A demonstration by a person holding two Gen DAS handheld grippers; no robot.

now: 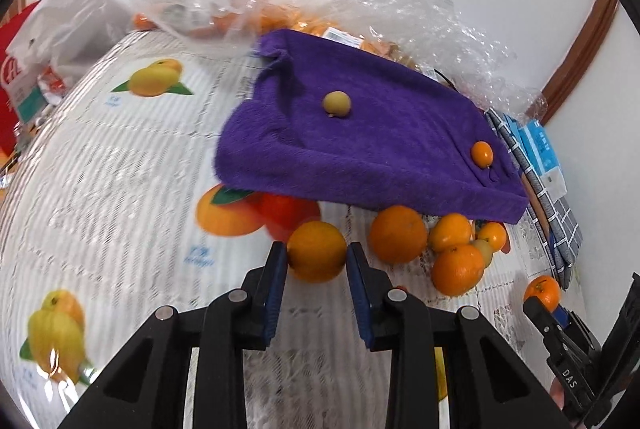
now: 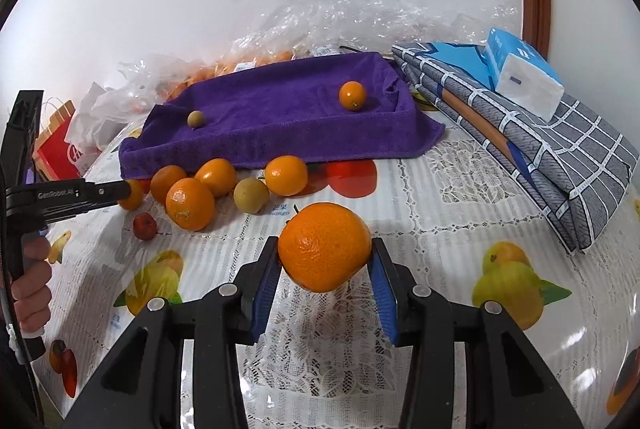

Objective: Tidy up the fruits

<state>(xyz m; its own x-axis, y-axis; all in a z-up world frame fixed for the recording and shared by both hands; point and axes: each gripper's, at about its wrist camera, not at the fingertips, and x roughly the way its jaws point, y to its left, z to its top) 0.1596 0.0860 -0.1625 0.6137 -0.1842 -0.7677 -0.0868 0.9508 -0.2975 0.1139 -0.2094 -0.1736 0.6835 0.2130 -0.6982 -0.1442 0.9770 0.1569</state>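
Observation:
My left gripper is shut on an orange, held just above the tablecloth in front of the purple towel-lined tray. My right gripper is shut on a larger orange; it also shows in the left wrist view. The tray holds a small yellow-green fruit and a small orange fruit. Several oranges and a tan round fruit lie loose before the tray, with a small red fruit.
Clear plastic bags of oranges lie behind the tray against the wall. A folded grey checked cloth with a blue tissue pack sits at the right. A red box and white bag stand at the far left.

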